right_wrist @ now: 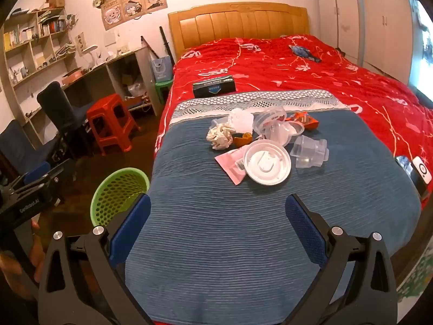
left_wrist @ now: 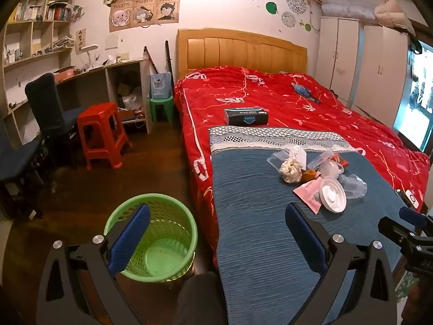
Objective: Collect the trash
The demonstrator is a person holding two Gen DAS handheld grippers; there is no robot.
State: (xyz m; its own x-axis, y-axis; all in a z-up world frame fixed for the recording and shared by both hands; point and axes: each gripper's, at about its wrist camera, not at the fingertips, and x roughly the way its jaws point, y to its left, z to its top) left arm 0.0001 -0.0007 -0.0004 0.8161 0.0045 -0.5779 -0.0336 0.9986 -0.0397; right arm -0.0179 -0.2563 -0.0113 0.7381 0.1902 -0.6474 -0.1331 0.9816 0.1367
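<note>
Both claws (left_wrist: 216, 233) (right_wrist: 216, 224) gaped wide, empty; risk: light trash (right_wrist: 266, 146) sliding on blanket (right_wrist: 243, 230), missing bin (left_wrist: 151, 238).

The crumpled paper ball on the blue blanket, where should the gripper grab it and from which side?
Grip the crumpled paper ball across its middle, coming down from the near left with the right gripper, whose jaws stand wide open. The ball looks soft and roughly round, so any width should squeeze. Its left side faces bare blue blanket, while the clear plastic cups and white lid crowd the right.

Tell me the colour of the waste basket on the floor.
Green, with a perforated wall: waste basket, clearest in the left wrist view.
</note>
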